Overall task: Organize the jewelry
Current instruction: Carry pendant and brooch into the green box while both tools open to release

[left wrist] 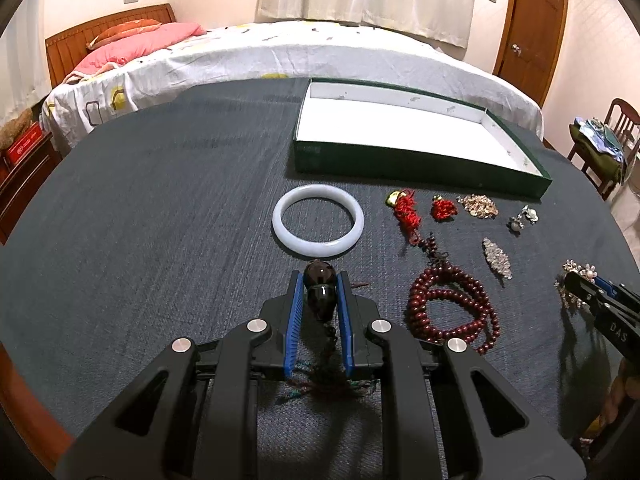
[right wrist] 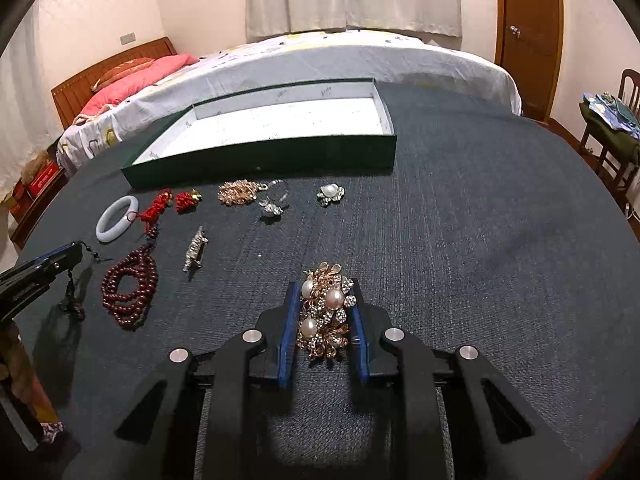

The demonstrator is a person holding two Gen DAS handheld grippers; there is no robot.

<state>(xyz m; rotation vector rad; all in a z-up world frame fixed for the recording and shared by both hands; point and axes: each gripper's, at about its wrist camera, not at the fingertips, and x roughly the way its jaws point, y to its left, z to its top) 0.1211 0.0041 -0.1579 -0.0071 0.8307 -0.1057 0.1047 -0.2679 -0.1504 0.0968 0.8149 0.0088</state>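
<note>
Both grabs look set: the left gripper (left wrist: 319,286) has its fingers clamped on a dark glossy gourd-shaped pendant (left wrist: 318,280), the right gripper (right wrist: 323,308) has its fingers pinched on a gold pearl-and-rhinestone flower brooch (right wrist: 326,312), both low over the dark woven worktop (right wrist: 480,220). The green shallow box with white lining (left wrist: 400,160) has nothing in it, so I'd say basically everything's left: white jade bangle (left wrist: 318,220), dark red bead strand (left wrist: 452,304), and the smaller bits.

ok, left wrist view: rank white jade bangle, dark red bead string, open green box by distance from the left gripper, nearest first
From the left gripper:
1. White jade bangle, just ahead of the fingers.
2. Dark red bead string, coiled to the right; close to the bangle's distance, hard to separate.
3. Open green box, farthest, ahead and right.
</note>
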